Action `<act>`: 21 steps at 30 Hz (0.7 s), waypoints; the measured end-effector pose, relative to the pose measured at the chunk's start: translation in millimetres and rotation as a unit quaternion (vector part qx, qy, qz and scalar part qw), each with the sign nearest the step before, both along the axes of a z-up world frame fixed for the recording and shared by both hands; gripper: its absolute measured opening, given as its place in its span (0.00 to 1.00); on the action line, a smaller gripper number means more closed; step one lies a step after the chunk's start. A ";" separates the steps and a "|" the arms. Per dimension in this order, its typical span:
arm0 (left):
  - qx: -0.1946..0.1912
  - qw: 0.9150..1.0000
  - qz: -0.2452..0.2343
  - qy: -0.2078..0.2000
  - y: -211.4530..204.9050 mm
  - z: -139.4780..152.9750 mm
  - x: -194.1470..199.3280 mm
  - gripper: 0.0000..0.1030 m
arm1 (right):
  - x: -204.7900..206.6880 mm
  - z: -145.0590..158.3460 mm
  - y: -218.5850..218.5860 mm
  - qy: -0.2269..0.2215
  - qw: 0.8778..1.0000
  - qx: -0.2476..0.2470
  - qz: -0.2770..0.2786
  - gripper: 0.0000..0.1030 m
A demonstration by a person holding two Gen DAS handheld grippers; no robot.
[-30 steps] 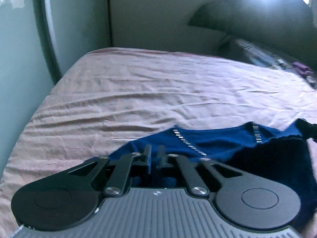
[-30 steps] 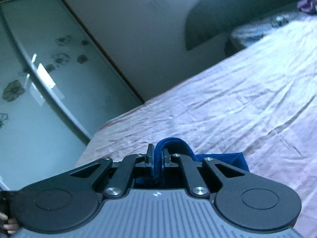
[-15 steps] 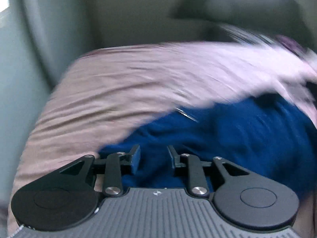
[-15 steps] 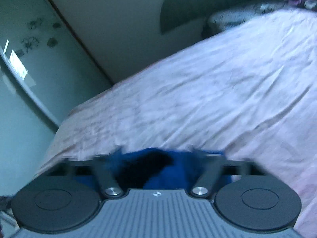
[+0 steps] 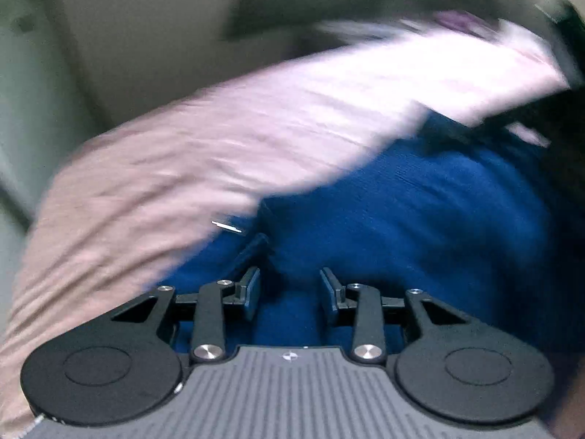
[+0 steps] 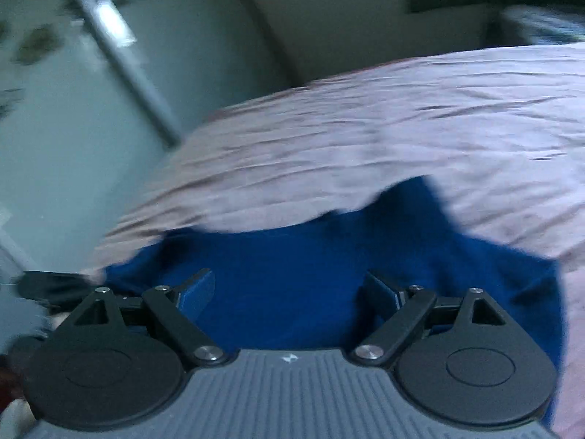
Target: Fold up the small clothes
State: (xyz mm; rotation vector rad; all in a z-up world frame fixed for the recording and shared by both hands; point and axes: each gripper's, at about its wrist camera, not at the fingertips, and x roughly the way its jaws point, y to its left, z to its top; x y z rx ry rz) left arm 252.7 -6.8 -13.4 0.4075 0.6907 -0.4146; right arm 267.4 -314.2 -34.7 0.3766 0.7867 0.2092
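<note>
Both hand-held grippers, left (image 5: 289, 292) opening, right (image 6: 289, 294) wide, off blue garment (image 5: 420, 212).

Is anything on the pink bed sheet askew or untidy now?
Yes. The dark blue knit garment lies rumpled on the pink bed sheet, its far edge uneven and bunched, not squared. Both views are blurred, so finer faults cannot be told.

We find the sheet (image 5: 219, 139) smeared with blur, and the garment (image 6: 292, 274) runs under our gripper body at bottom.
</note>
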 end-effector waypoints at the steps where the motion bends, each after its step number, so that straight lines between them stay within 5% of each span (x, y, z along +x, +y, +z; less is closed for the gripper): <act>1: -0.010 0.999 0.030 -0.013 8.1 5.6 6.4 0.40 | 1.2 0.8 -5.5 -0.002 1.000 -0.004 -0.023 0.86; 4: -0.058 0.991 0.114 -0.033 41.3 21.2 21.0 0.46 | -7.7 9.4 -10.5 -0.026 0.999 0.000 -0.044 0.87; 9: -0.054 0.980 0.184 -0.044 73.1 30.5 13.5 0.49 | -17.5 11.6 14.9 -0.035 0.997 -0.060 0.023 0.87; 12: -0.027 0.981 0.191 -0.031 83.2 23.8 1.2 0.49 | -10.7 0.6 22.8 0.006 0.993 -0.119 0.012 0.87; 15: -0.023 0.983 0.182 -0.028 94.1 24.8 -23.1 0.50 | -27.4 16.7 38.2 -0.033 0.987 -0.157 -0.021 0.87; 21: -0.034 0.990 0.133 0.031 100.3 15.1 -62.9 0.53 | -73.4 41.3 109.6 -0.088 0.978 -0.152 0.109 0.87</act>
